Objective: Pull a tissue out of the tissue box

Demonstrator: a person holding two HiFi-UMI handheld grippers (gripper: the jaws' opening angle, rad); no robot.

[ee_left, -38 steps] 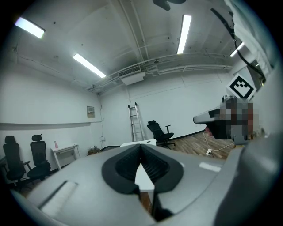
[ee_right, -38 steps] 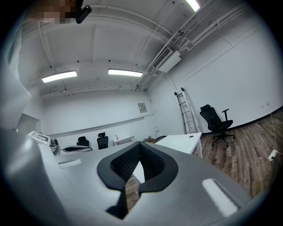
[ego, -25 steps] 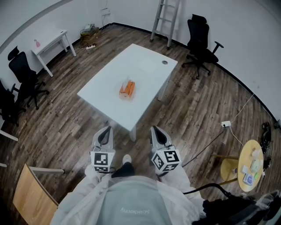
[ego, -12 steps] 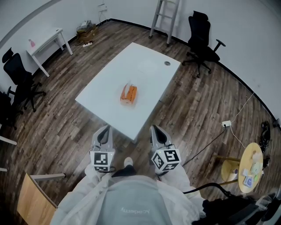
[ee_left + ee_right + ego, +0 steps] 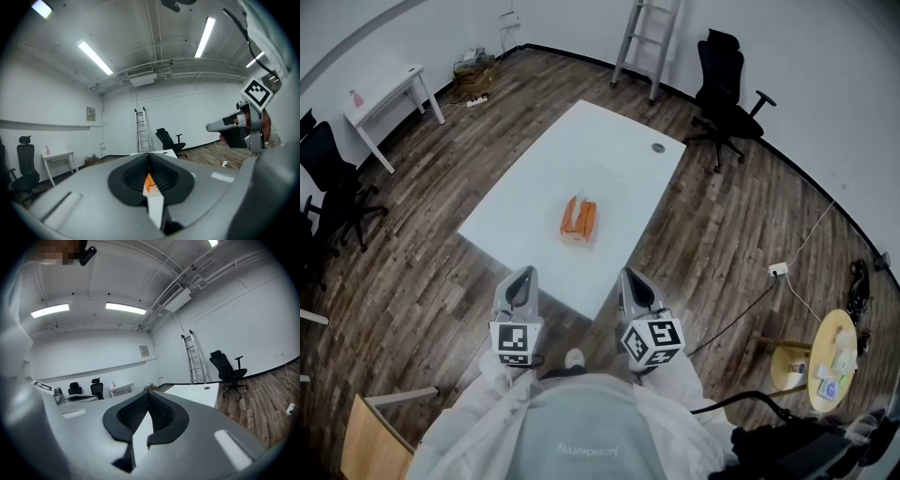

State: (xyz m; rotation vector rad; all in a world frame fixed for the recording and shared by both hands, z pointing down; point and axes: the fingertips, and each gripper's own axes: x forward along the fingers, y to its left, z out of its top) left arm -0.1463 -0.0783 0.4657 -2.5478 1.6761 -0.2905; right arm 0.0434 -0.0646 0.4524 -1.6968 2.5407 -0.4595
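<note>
View from above of a person standing just off the near corner of a white desk on a wooden floor, with a gripper in each hand held out at waist height. An orange tissue box lies near the middle of the desk, somewhat closer to the near corner than to the far edge. A pale strip runs along its top; whether a tissue stands up from it is too small to tell.

The left gripper has its jaws together with nothing between them, and so does the right gripper. Both point forward, roughly level, short of the desk's edge.

The box lies straight ahead, well apart from both grippers and about midway between their lines. Its long axis runs away from the person. Neither hand looks clearly nearer, though the left gripper's own camera sights the orange box right past its closed tips.
</note>
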